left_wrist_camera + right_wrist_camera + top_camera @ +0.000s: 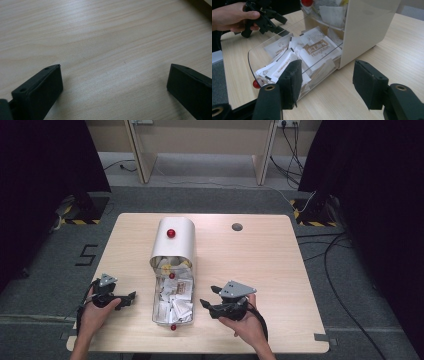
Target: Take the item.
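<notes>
Right now my right gripper (209,297) sits just beside the drawer (156,306), its matte black jaws spread with nothing between them; in the right gripper view the padded faces look rough and slightly frayed. That drawer is clear plastic with rounded corners, pulled out of a smooth cream box (173,241) with a curved top, lying mid-table toward my near edge. Small glossy red knobs (171,233) dot the box and drawer front. Inside lie flat white paper sachets (312,51), some printed in brown, heaped loosely. My left gripper (131,295) rests off to the drawer's other side, jaws wide apart over the pale, fine-grained wood table (105,37), clear of the drawer.
</notes>
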{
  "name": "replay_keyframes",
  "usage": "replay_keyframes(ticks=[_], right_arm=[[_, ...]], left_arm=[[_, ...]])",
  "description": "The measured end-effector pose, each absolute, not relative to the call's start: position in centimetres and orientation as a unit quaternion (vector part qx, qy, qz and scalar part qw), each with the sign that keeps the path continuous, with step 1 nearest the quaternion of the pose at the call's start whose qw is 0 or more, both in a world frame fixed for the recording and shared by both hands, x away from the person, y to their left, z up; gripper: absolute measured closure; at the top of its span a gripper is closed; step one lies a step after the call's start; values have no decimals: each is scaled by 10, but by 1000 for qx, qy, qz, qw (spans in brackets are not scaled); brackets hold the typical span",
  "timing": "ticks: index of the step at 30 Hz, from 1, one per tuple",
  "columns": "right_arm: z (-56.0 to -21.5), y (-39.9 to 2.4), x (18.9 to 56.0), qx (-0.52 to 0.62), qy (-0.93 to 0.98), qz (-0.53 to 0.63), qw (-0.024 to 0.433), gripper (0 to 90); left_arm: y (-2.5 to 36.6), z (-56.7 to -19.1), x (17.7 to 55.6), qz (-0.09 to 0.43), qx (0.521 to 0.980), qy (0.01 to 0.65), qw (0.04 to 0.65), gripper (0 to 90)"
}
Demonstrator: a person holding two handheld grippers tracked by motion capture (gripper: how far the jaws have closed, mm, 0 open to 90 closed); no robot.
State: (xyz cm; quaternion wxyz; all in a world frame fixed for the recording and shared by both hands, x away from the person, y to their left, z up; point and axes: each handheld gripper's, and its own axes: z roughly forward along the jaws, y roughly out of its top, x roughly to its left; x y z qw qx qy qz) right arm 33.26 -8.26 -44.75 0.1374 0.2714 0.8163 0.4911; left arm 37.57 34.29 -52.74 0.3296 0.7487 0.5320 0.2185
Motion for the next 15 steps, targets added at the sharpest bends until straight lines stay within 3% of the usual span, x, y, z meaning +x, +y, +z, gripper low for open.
replay_keyframes(ticks=[15], right_arm=[[-450,-65,334,256,822,496,116,426]], left_arm=[[343,-527,376,218,749,532,330,0]])
